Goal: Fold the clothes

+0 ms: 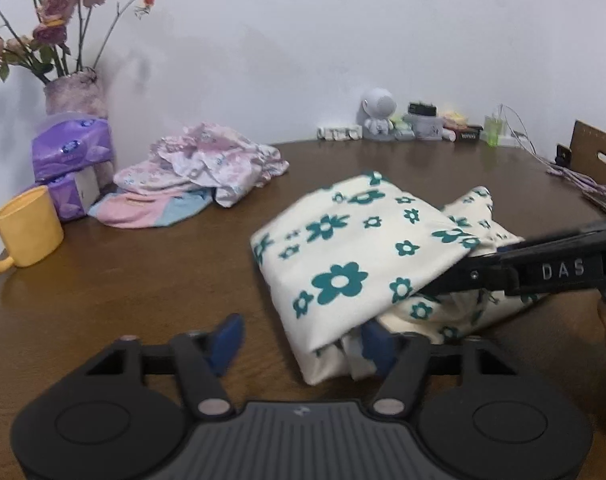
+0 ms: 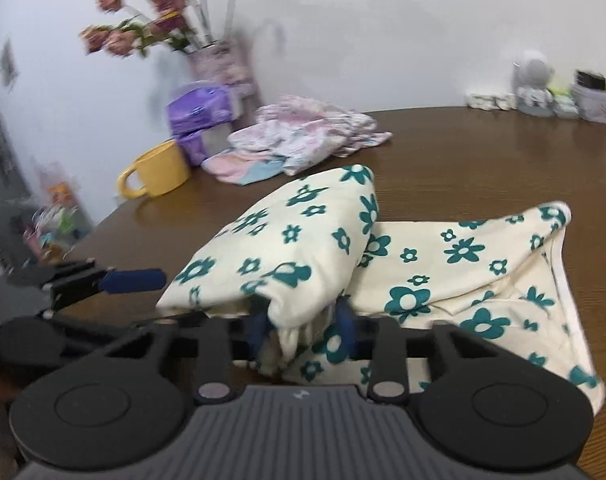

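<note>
A cream garment with teal flowers point(image 1: 343, 248) lies on the brown table point(image 1: 143, 280), one folded layer raised over the rest. My left gripper point(image 1: 303, 342) is open at the garment's near corner. Its right finger point(image 1: 377, 344) is tucked under the cloth edge and its left finger point(image 1: 227, 342) is over bare wood. In the right wrist view the garment point(image 2: 303, 232) bunches between the blue pads of my right gripper point(image 2: 303, 326), which is shut on the lifted fold. That right gripper point(image 1: 543, 270) reaches into the fold from the right. The left gripper's blue finger point(image 2: 135, 280) shows beside the cloth.
A heap of pink floral clothes point(image 1: 207, 168) sits at the back left, beside a yellow mug point(image 1: 27, 232), purple tissue packs point(image 1: 73, 148) and a vase of dried roses point(image 1: 75, 96). A white figurine point(image 1: 377, 116) and small clutter line the wall. Cardboard point(image 1: 597, 156) and cables stand at the far right.
</note>
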Demonstrator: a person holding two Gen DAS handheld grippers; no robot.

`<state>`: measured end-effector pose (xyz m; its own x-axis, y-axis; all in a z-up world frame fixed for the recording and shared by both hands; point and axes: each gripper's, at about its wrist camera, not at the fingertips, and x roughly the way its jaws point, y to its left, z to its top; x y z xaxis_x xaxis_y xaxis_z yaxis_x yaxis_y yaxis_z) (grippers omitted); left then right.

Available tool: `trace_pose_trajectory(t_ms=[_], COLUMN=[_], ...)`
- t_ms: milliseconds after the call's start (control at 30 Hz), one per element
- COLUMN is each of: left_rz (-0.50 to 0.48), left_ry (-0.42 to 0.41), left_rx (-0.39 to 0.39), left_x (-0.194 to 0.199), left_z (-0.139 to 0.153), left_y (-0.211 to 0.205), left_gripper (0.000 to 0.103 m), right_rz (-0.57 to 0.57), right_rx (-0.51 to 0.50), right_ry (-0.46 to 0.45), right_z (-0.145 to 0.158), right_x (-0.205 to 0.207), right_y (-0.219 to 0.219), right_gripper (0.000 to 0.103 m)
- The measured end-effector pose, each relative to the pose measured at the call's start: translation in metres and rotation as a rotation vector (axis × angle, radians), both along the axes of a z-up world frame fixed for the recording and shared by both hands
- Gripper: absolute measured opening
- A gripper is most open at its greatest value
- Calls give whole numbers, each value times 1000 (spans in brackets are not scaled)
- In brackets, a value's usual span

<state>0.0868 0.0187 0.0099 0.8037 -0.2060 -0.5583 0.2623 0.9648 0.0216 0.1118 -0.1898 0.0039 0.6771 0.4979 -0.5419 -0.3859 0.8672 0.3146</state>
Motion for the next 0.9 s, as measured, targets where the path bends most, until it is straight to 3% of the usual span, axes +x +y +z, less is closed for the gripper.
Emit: trace_pose_trajectory(t_ms=[33, 100, 200, 400, 467, 533, 633, 667, 800, 900], left_rz=[-8, -14, -16, -13, -28, -52, -85, -96, -62, -8], left_ry=[4, 5, -3, 5, 22, 20, -28, -46, -103, -87], left_rx=[-22, -48, -83, -105, -107, -114, -134, -141, -166, -151], left_x=[1, 2, 2, -1, -3, -7, -18, -22, -23, -5], left_z=[1, 2, 4, 2, 1, 3, 16, 21, 39, 43], left_y=[2, 5, 9, 13, 12, 11, 16, 18, 27, 26], left_gripper=[37, 27, 24, 25, 33, 40, 58, 65, 67, 65], right_rz=[-25, -67, -116, -205, -235, -233, -194, -179, -107, -93], right_rx=[52, 199, 442, 549, 585, 560, 473, 438, 316, 306], right_ry=[7, 63, 160, 228, 251, 246, 224, 211, 108, 26], right_z=[-2, -8, -21, -45, -53, -53, -42, -36, -4, 16], right_x=[1, 5, 11, 11, 12, 10, 5, 3, -13, -18], right_y=[-3, -11, -23, -30, -32, -31, -33, -33, -40, -42], right_gripper=[12, 11, 9, 9, 9, 13, 35, 37, 38, 44])
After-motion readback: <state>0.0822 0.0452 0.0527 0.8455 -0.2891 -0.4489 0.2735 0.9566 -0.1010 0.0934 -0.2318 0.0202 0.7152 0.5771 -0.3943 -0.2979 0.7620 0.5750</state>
